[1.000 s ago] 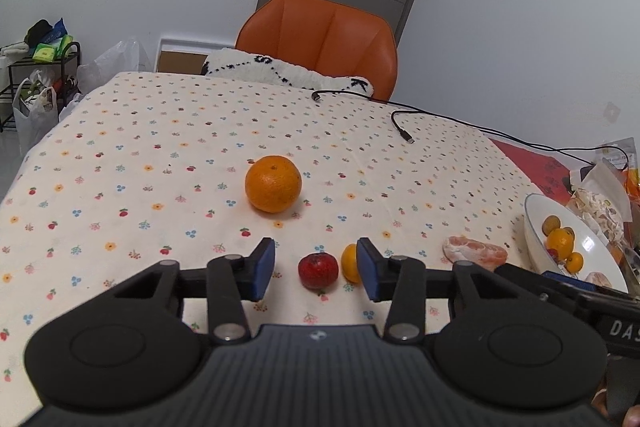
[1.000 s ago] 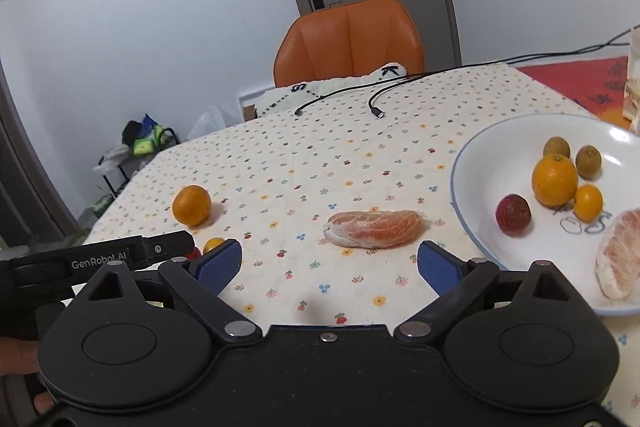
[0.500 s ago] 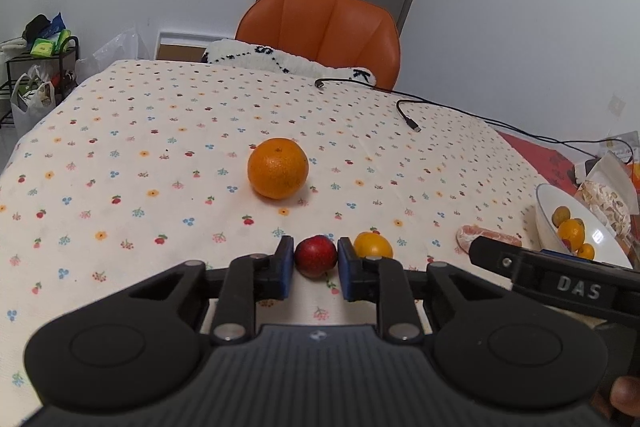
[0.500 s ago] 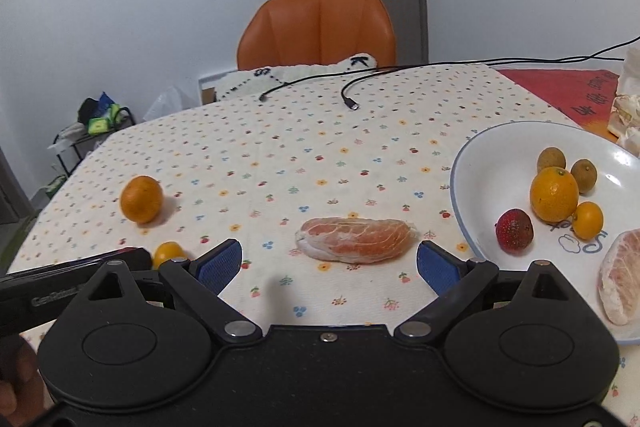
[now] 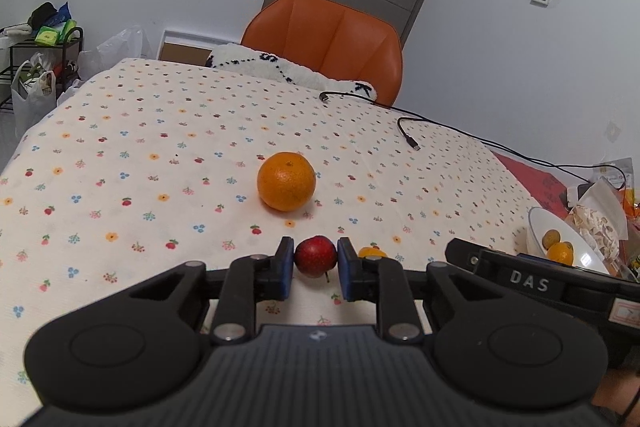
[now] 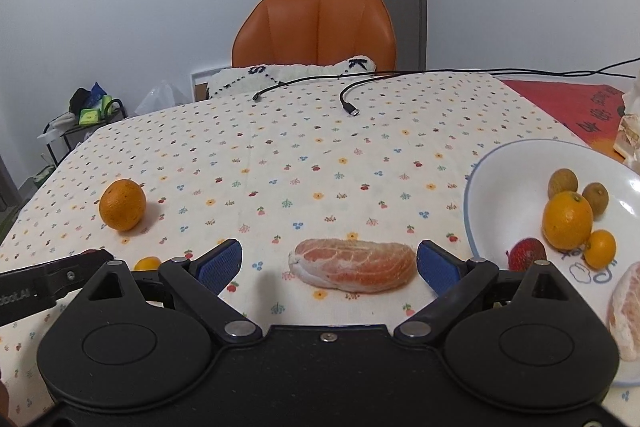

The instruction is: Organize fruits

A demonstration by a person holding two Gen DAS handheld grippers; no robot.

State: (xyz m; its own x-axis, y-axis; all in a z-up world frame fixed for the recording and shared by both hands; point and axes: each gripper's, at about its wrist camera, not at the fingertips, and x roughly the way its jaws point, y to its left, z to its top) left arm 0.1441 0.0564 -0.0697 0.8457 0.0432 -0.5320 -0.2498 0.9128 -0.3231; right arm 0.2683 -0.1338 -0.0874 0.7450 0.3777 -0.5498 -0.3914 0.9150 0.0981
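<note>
My left gripper (image 5: 315, 263) is shut on a small red fruit (image 5: 315, 255), its blue pads pressing both sides, just above the flowered tablecloth. A large orange (image 5: 286, 181) lies beyond it, and a small orange fruit (image 5: 372, 252) peeks out right of the pads. My right gripper (image 6: 329, 263) stands open, its fingers either side of a peeled pomelo segment (image 6: 354, 264) without touching it. The white plate (image 6: 504, 163) at the right holds an orange (image 6: 567, 220), a red fruit (image 6: 526, 253), several small fruits and another pomelo piece (image 6: 626, 315).
Black cables (image 5: 408, 135) trail across the far side of the table. An orange chair (image 5: 324, 39) with a white cushion stands behind it. Snack bags (image 5: 600, 211) crowd the right edge by the plate. A rack (image 5: 38, 55) with bags stands left of the table.
My left gripper went from open to shut on the red fruit and has lifted slightly. The right gripper shifted left, so the pomelo segment now sits between its open fingers.
</note>
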